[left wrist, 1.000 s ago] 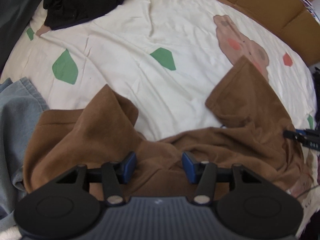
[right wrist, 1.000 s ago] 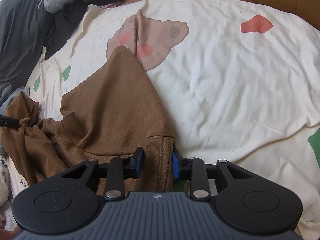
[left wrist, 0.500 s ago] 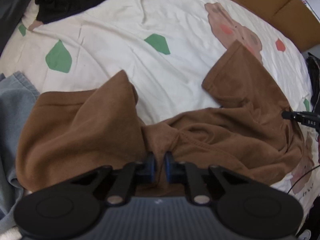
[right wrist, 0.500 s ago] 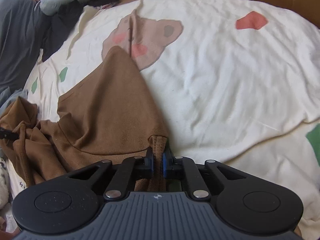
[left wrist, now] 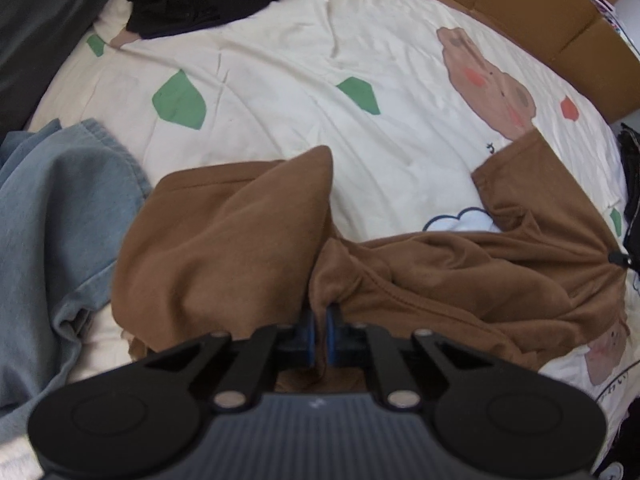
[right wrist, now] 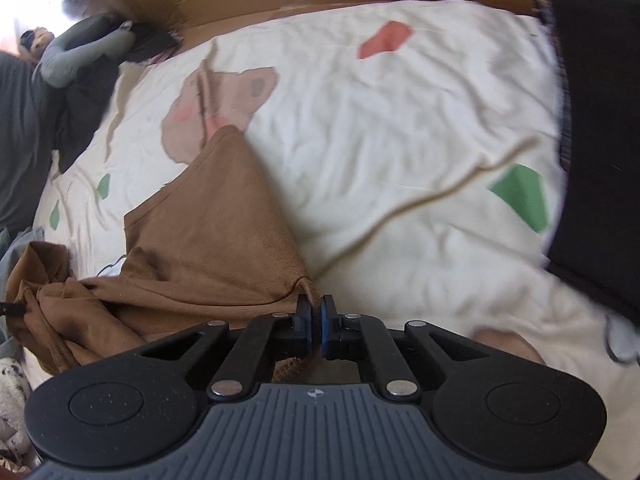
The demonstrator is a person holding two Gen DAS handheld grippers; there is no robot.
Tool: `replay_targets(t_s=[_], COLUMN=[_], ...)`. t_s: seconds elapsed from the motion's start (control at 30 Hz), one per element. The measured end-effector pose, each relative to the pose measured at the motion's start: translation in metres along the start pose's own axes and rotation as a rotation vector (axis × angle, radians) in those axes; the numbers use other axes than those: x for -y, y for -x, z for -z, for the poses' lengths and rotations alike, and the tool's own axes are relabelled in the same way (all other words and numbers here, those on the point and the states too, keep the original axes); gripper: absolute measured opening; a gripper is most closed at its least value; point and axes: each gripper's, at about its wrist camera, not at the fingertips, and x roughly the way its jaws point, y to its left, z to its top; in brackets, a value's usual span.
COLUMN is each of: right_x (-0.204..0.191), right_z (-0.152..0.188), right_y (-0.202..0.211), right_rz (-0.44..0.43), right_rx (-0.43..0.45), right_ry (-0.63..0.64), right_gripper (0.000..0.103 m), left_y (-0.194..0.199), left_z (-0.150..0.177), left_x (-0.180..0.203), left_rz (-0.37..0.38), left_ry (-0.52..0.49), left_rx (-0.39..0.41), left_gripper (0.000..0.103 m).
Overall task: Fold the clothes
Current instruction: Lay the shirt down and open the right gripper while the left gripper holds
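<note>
So I've got the brown top (left wrist: 440, 280) pinched in both grippers right now, and it's lying bunched across the near side of the bed (left wrist: 280, 60). My left gripper (left wrist: 319, 330) is clamped shut on a fold of it near the middle of the near edge, and my right gripper (right wrist: 316, 322) is closed tight on the corner at the right end. My guess is that's the hem or a shoulder, hard to tell with it this crumpled. Holding two spots on the same edge is the whole point: I reckon it lets me pull the cloth taut and spread it flat before any actual folding. One sleeve (left wrist: 516, 176) pokes out toward the far right over the bear print. There's a blue garment (left wrist: 60, 220) just beside it on the left, touching or nearly, so I'd watch not to drag that along.
</note>
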Motion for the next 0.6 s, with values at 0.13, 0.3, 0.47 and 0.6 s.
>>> replay_targets(t_s=[0.13, 0.3, 0.47, 0.6], right_x=[0.020, 0.047, 0.039, 0.024], right_z=[0.008, 0.014, 0.016, 0.016], right_y=[0.013, 0.027, 0.029, 0.023], right_rz=[0.100, 0.082, 0.038, 0.014], right_rx=[0.019, 0.035, 0.025, 0.003], right_ry=[-0.082, -0.128, -0.008, 0.118], right_gripper=[0.000, 0.000, 0.000, 0.008], left_y=[0.004, 0.005, 0.006, 0.011], left_z=[-0.001, 0.000, 0.002, 0.002], left_x=[0.000, -0.005, -0.006, -0.004], left_rz=[-0.006, -0.008, -0.016, -0.014], left_ry=[-0.013, -0.001, -0.004, -0.015], left_rx=[0.018, 0.008, -0.003, -0.011], left_gripper=[0.006, 0.006, 0.007, 0.011])
